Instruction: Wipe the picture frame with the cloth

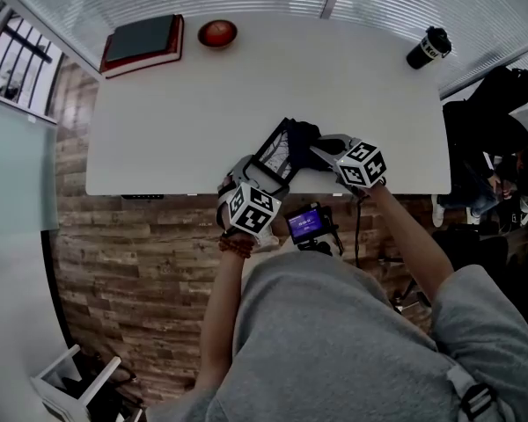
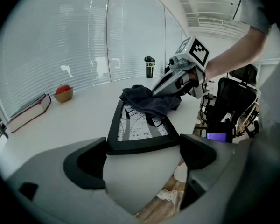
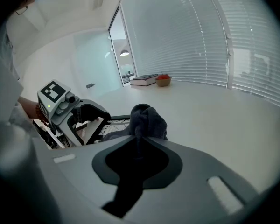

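Cloth (image 3: 147, 118) is looking soft; right gripper (image 3: 139, 137) is pinching it. Left gripper (image 2: 142, 149) is squeezing the stiff, breakable frame (image 2: 135, 125) by its edge.

Soft daylight through the white slatted blinds (image 3: 214, 36) leaves the white tabletop (image 1: 246, 104) pale, shadows faint. Gripper views bulge fisheye-fashion (corners black), colours muted.
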Demonstrator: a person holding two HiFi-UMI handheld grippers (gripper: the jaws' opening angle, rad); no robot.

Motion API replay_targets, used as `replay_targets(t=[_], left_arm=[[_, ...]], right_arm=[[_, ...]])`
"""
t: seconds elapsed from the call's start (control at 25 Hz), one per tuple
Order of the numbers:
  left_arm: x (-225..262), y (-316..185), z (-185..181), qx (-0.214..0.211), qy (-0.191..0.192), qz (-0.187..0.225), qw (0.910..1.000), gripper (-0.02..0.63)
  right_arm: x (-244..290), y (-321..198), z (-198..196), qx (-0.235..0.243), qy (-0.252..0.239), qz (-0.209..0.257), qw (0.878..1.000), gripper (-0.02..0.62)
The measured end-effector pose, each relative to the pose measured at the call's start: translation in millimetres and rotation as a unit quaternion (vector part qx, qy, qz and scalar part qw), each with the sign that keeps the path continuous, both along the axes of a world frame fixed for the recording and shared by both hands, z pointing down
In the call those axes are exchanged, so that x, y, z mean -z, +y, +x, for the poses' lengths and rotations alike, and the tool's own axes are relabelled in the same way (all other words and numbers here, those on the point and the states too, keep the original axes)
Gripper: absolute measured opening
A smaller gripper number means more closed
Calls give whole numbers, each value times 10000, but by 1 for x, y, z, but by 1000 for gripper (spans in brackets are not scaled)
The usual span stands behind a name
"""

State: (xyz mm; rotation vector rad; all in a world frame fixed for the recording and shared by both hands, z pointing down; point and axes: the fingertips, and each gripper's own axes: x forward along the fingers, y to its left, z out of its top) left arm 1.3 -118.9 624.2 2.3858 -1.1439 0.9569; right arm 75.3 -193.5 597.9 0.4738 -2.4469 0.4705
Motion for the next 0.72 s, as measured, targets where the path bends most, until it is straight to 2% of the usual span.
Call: replay_targets(t=[0.16,0.4,0.72], left_arm=[[0,0,1,4,-3,-2,10000,502],[0,0,2,-1,3,-4,10000,502],[-1,0,0,1,3,-17,10000,502]], right_arm=[[0,12,-7,50,-39,-81,9999,49],[1,43,-30,382,-70,-74,9992,49],[-3,69,-60,923,111,-349,9951,49]])
